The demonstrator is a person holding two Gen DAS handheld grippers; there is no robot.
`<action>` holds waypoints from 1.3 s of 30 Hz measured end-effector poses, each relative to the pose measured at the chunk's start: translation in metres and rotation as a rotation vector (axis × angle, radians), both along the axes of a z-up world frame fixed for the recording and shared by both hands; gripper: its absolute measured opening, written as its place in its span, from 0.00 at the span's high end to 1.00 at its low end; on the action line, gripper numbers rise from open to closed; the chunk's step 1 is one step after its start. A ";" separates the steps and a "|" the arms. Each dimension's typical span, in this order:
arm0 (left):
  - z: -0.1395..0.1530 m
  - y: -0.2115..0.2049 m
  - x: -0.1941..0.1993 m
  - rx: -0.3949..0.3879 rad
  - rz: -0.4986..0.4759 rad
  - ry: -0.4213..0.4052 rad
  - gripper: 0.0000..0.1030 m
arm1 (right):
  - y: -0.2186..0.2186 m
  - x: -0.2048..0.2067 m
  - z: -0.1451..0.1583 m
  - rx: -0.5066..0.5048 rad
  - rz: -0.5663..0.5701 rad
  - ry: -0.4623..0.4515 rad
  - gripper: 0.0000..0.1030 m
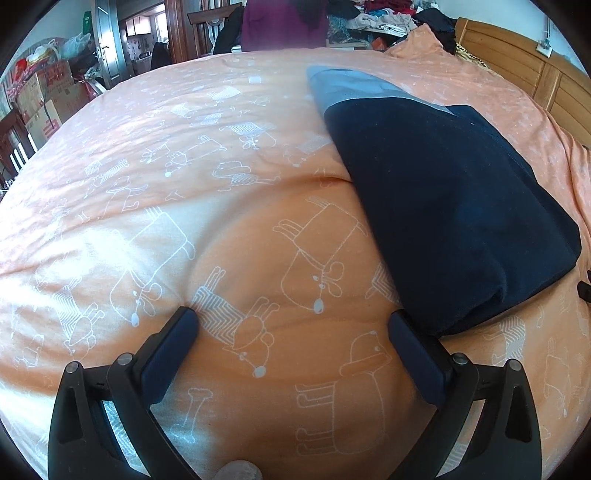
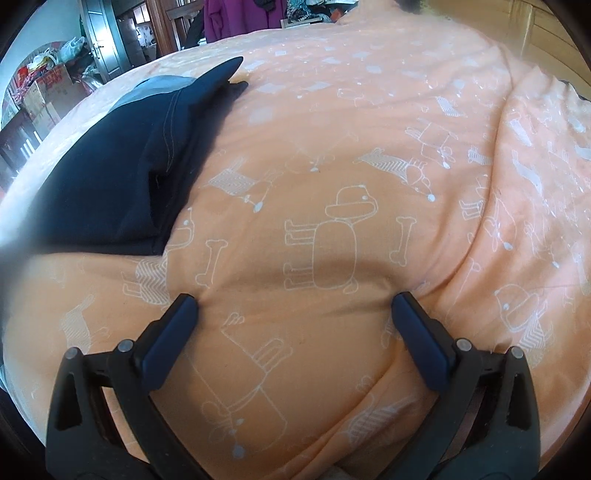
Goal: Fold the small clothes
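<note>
One folded garment (image 1: 443, 206), dark navy with a grey band at its far end, lies on the bed's orange quilt (image 1: 184, 147), which is printed with white outline dogs and bones. In the left wrist view the garment sits to the right, its near corner just beside the right finger of the left gripper (image 1: 291, 325). In the right wrist view the same garment (image 2: 110, 177) lies up and to the left, apart from the right gripper (image 2: 295, 310).

Each gripper shows two fingers, four in all, spread wide with nothing between them; the tips press into the quilt.

Beyond the bed stand several cardboard boxes (image 1: 44, 99) with red printing too blurred to read, a purple garment (image 1: 280, 22), a heap of mixed clothes (image 1: 380, 18) and a wooden headboard (image 1: 524, 70).
</note>
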State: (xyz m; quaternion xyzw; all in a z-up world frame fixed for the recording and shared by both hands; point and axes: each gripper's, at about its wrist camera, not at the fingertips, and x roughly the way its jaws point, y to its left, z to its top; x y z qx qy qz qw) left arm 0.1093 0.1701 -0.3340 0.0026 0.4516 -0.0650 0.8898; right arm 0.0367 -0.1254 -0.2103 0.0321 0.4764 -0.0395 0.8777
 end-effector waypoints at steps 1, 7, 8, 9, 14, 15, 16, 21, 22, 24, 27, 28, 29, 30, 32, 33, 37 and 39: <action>0.000 0.000 -0.001 0.000 0.001 -0.002 0.00 | -0.001 0.000 0.000 0.004 0.000 -0.003 0.00; -0.001 0.000 -0.002 0.002 0.002 -0.011 0.00 | -0.003 0.004 -0.002 0.007 0.001 -0.011 0.00; -0.001 0.000 -0.002 0.003 0.002 -0.012 0.00 | -0.003 0.006 -0.002 0.005 0.001 -0.011 0.00; -0.001 0.000 -0.002 0.003 0.002 -0.012 0.00 | -0.003 0.005 -0.002 0.001 0.000 -0.011 0.00; 0.000 0.000 -0.001 0.001 0.002 -0.007 0.00 | -0.002 0.008 0.000 -0.010 -0.006 -0.013 0.00; 0.000 0.000 -0.001 0.000 0.002 -0.002 0.00 | -0.002 0.008 0.001 -0.007 -0.013 -0.004 0.00; 0.001 0.000 -0.001 -0.003 0.001 0.002 0.00 | -0.001 0.008 0.003 -0.011 -0.015 0.005 0.00; 0.005 -0.001 0.007 0.013 -0.015 0.060 0.00 | 0.004 0.015 0.003 -0.036 -0.053 0.072 0.00; 0.004 0.001 0.008 0.003 -0.017 0.059 0.00 | 0.004 0.019 0.003 -0.037 -0.061 0.102 0.00; 0.003 0.001 0.007 -0.003 -0.018 0.050 0.00 | 0.003 0.028 0.004 -0.031 -0.071 0.170 0.00; 0.003 0.003 0.008 -0.020 -0.015 0.051 0.00 | -0.004 0.045 0.003 0.014 -0.132 0.271 0.00; 0.003 0.003 0.009 -0.027 -0.016 0.051 0.00 | -0.006 0.048 0.001 0.020 -0.156 0.269 0.00; 0.003 0.003 0.008 -0.029 -0.016 0.052 0.00 | -0.006 0.049 0.001 0.013 -0.175 0.243 0.00; 0.003 0.003 0.009 -0.028 -0.017 0.052 0.00 | -0.005 0.049 0.000 -0.003 -0.179 0.213 0.00; 0.002 0.003 0.010 -0.030 -0.018 0.051 0.00 | -0.004 0.049 -0.001 -0.022 -0.178 0.168 0.00; 0.003 0.002 0.010 -0.028 -0.018 0.049 0.00 | -0.004 0.048 0.000 -0.024 -0.178 0.158 0.00; 0.011 0.002 0.005 -0.006 -0.008 0.022 0.00 | -0.002 0.044 0.011 -0.017 -0.153 0.137 0.00; 0.026 0.003 -0.002 0.015 0.019 -0.041 0.00 | 0.004 0.038 0.027 -0.028 -0.135 0.112 0.00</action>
